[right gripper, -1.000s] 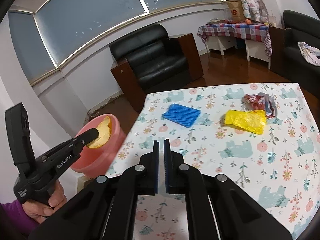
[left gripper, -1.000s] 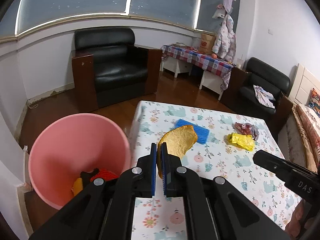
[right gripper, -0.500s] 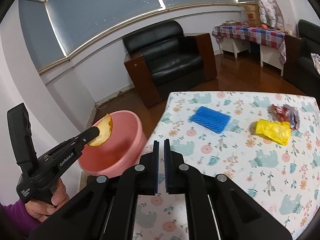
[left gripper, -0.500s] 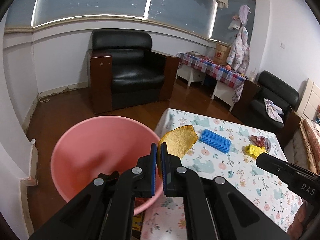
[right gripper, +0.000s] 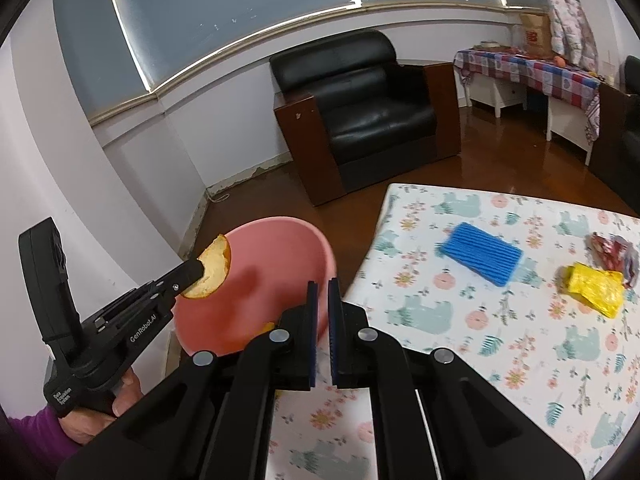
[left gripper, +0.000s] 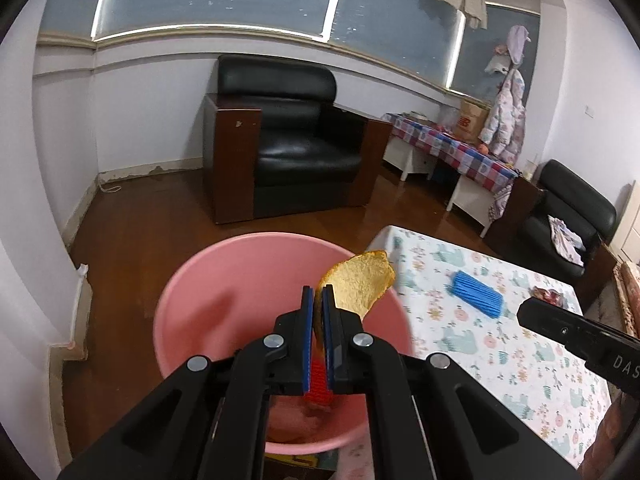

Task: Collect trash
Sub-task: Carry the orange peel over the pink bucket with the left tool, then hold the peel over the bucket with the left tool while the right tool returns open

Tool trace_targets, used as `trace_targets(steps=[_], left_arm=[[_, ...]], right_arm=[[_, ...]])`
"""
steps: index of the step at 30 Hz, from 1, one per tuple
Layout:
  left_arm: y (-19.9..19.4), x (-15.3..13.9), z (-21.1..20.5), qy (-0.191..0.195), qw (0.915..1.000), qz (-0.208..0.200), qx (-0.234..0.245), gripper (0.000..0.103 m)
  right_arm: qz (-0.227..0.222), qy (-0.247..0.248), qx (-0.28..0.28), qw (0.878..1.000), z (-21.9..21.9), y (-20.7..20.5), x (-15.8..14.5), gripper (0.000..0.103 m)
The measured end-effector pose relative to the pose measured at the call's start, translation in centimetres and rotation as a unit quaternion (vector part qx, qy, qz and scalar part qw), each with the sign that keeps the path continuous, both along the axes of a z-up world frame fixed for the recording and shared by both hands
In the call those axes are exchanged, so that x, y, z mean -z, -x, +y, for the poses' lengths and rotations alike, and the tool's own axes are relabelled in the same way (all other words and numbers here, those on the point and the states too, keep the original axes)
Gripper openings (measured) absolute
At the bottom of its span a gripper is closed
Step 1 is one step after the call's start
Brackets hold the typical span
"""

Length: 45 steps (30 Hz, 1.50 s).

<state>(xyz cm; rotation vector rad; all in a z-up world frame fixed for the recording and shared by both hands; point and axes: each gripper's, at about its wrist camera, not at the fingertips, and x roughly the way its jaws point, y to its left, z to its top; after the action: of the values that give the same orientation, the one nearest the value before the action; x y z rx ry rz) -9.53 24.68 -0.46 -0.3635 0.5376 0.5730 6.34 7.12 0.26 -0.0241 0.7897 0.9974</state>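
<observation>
My left gripper (left gripper: 317, 294) is shut on a curved yellow-orange peel (left gripper: 360, 282), held in the air above the pink bucket (left gripper: 224, 280). From the right wrist view the same peel (right gripper: 214, 266) hangs at the left gripper's tip (right gripper: 196, 271) over the bucket (right gripper: 280, 272). My right gripper (right gripper: 322, 290) is shut with nothing in it, over the table's left edge beside the bucket. On the floral tablecloth (right gripper: 480, 328) lie a blue ribbed pad (right gripper: 482, 258), a yellow wrapper (right gripper: 596, 286) and a red crumpled wrapper (right gripper: 610, 250). Red and orange trash (left gripper: 318, 384) lies inside the bucket.
A black armchair (left gripper: 296, 152) stands behind the bucket on the wooden floor. A side table with a checked cloth (left gripper: 452, 146) and a second black chair (left gripper: 568, 212) stand at the right. A hand in a purple sleeve (right gripper: 28, 436) holds the left gripper.
Both grippers have swung left. The peel has gone from above the table's edge to above the bucket. Both pairs of jaws stay as they were.
</observation>
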Motion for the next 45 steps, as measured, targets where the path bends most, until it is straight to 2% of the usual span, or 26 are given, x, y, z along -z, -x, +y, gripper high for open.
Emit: trace_targets(steps=[9, 23, 39, 45], left_arm=[[1.9, 1.6, 3.2, 0.013, 0.9995, 0.008, -0.029, 0.004], [2.2, 4.6, 6.4, 0.033, 0.9978, 0.036, -0.044, 0.004], [1.3, 6.1, 6.5, 0.044, 0.9966, 0.052, -0.044, 0.004], [1.2, 6.2, 6.4, 0.043, 0.9967, 0.053, -0.044, 0.004]], right_arm=[[0.013, 0.007, -0.027, 1.000, 4.7, 0.7, 0.4, 0.005], [0.047, 0.035, -0.054, 0.997, 9.8, 1.1, 3.3, 0.005], [0.067, 0.026, -0.051, 0.996, 9.1, 0.3, 4.2, 0.005], [0.074, 0.002, -0.040, 0.996, 7.3, -0.9, 3.7, 0.005]])
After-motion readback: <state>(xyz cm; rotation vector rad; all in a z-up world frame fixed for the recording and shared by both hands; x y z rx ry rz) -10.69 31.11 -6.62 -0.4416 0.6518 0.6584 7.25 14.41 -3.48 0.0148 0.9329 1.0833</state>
